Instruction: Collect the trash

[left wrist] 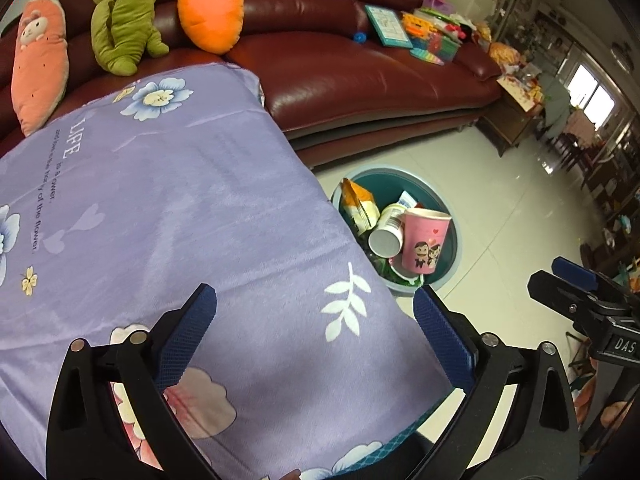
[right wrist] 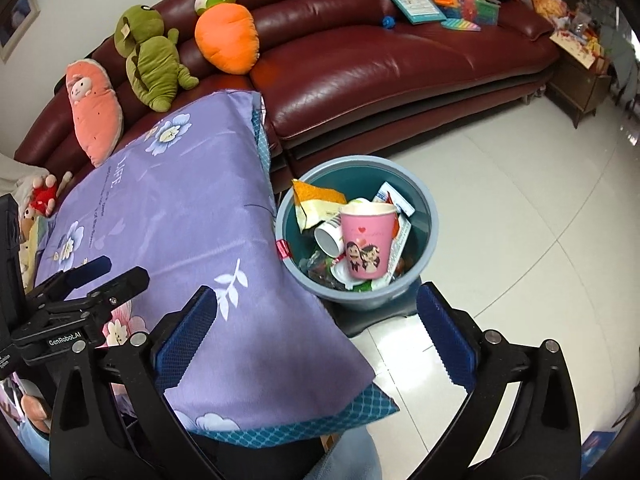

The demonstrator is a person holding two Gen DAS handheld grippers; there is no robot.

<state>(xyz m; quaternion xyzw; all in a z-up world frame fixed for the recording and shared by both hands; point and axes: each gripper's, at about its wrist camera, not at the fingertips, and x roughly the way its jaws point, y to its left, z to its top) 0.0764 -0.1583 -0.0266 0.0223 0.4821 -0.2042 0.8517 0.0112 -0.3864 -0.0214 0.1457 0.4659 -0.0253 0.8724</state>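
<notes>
A blue-grey trash bin (right wrist: 426, 216) (left wrist: 454, 248) stands on the floor beside the table's corner. Inside it lie a pink paper cup (right wrist: 366, 242) (left wrist: 425, 240), a white cup (right wrist: 329, 239) (left wrist: 387, 232), an orange snack bag (right wrist: 316, 200) (left wrist: 360, 204) and other wrappers. My left gripper (left wrist: 316, 340) hangs open over the purple flowered tablecloth (left wrist: 168, 216) (right wrist: 180, 216), nothing between its fingers. My right gripper (right wrist: 316, 336) is open and empty too, above the table's corner and the bin's near rim. Each gripper shows at the other view's edge.
A dark red leather sofa (right wrist: 380, 60) (left wrist: 360, 76) runs behind the table, with plush toys (right wrist: 226, 36) at its left and books and toys (right wrist: 460, 4) at its right. Pale floor tiles (right wrist: 520, 220) spread right of the bin. Cluttered shelves (left wrist: 600, 168) line the far right.
</notes>
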